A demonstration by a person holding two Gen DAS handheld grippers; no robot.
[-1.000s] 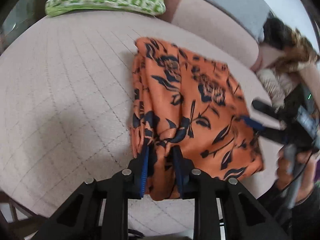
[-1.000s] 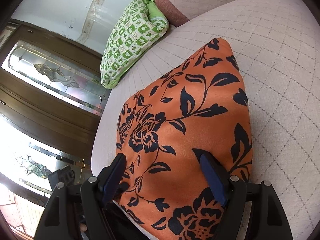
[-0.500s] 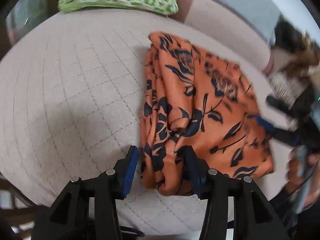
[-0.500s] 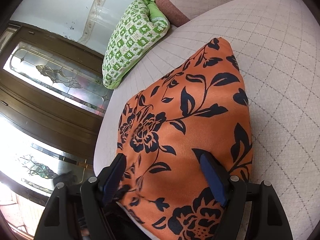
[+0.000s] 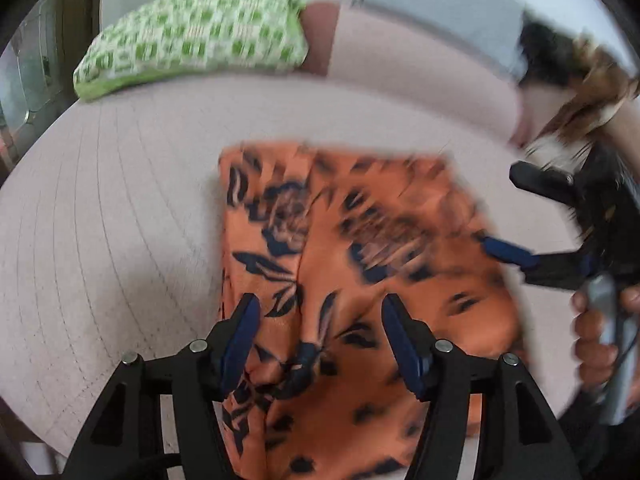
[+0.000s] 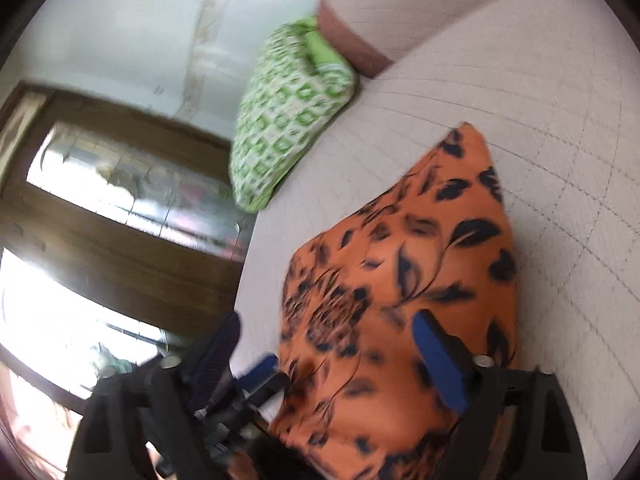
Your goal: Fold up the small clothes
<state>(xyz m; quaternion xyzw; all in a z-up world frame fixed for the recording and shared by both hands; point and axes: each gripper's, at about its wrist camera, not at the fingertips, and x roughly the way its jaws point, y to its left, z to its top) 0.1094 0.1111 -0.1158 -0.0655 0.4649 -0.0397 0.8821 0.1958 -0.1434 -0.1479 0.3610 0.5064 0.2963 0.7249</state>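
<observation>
An orange garment with dark blue flowers (image 5: 360, 264) lies folded on the pale quilted cushion (image 5: 100, 220); it also shows in the right wrist view (image 6: 400, 280). My left gripper (image 5: 320, 344) is open, its jaws wide apart above the garment's near edge, holding nothing. My right gripper (image 6: 328, 364) is open over the garment's near corner; it also shows at the right of the left wrist view (image 5: 516, 216). Both views are blurred by motion.
A green and white checked pillow (image 5: 192, 36) lies at the back of the cushion, also in the right wrist view (image 6: 288, 120). A brown backrest edge (image 6: 352, 48) rises behind it. A wooden door with glass panes (image 6: 120, 216) stands to the left.
My left gripper let go of the garment's edge, opened wide and pulled back and up. The garment dropped flat. My right gripper, open throughout, drew back from the garment.
</observation>
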